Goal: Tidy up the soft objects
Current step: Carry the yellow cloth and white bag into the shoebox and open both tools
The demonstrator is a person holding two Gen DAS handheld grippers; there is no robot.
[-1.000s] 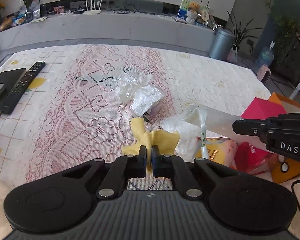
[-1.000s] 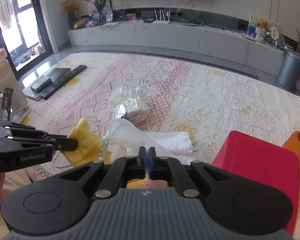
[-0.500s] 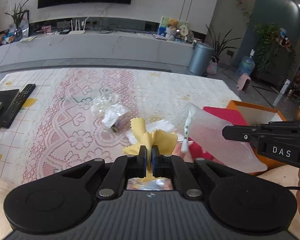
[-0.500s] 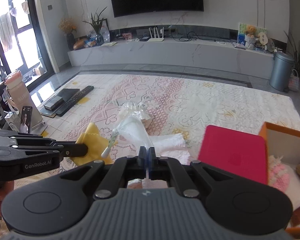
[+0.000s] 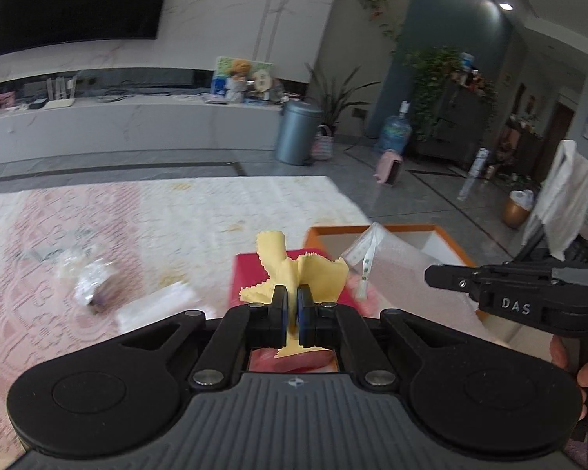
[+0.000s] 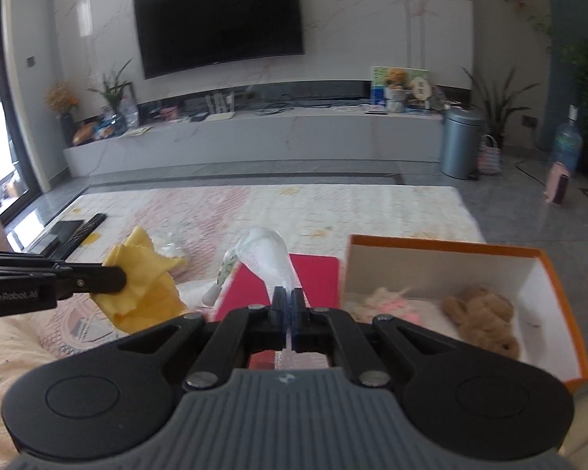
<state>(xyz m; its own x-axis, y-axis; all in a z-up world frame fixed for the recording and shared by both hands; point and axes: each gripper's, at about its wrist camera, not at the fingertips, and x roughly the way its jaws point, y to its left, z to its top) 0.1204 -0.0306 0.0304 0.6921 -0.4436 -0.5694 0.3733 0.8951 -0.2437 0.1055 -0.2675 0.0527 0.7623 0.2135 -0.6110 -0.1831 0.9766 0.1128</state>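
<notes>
1. Between the left gripper's (image 5: 293, 300) clenched jaws: a thin yellow cloth with pinked edges (image 5: 294, 270), pinched near its middle, corners flopping free. Judged light, limp.
2. Right gripper (image 6: 287, 300): jaws clamped on a translucent white mesh pouch with a hanging tag (image 6: 268, 260), airborne; likely slippery, so an edge fold suits.
3. Beyond: flat red lid (image 6: 317, 274), then the orange-walled open box (image 6: 443, 248) holding a brown plush bear (image 6: 482, 313).

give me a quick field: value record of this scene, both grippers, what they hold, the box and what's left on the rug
left gripper: shut on yellow cloth
right gripper: shut on white mesh pouch
orange box: open, brown plush toy and pink-and-white soft item inside
red lid: beside the box
rug: crumpled clear plastic lying on it
</notes>
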